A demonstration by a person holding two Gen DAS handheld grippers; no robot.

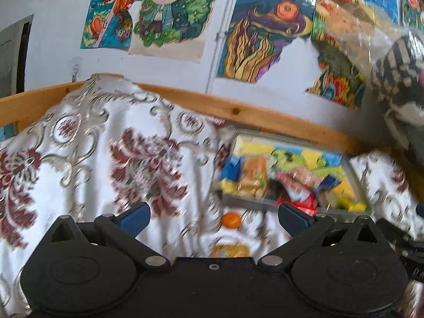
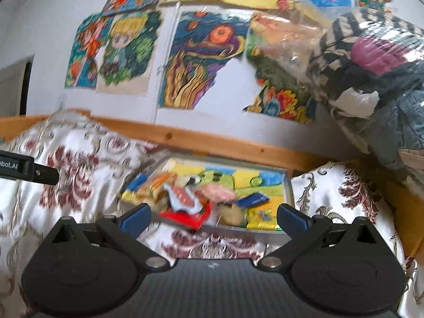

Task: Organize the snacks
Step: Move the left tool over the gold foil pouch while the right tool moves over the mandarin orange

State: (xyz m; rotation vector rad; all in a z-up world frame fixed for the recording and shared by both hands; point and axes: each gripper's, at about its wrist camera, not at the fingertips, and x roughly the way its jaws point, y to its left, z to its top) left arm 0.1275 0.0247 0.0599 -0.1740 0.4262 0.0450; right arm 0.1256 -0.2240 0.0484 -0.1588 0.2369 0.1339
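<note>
A shallow grey tray (image 1: 355, 175) (image 2: 288, 193) with a colourful picture bottom lies on the patterned bedspread and holds several snack packets, among them a red one (image 2: 185, 216) (image 1: 299, 198) and an orange one (image 1: 253, 175). A small orange round thing (image 1: 231, 220) and a yellow packet (image 1: 230, 250) lie on the cloth in front of the tray. My left gripper (image 1: 213, 218) hovers open just short of these two, empty. My right gripper (image 2: 213, 218) is open and empty in front of the tray's near rim. Both views are motion-blurred.
The white and maroon bedspread (image 1: 106, 159) covers the surface, bounded by a wooden rail (image 1: 238, 112) and a wall with drawings (image 2: 196, 61). A clear plastic bag of clothes (image 2: 371, 61) bulges at the right. The left gripper's arm (image 2: 26, 171) shows at the left edge.
</note>
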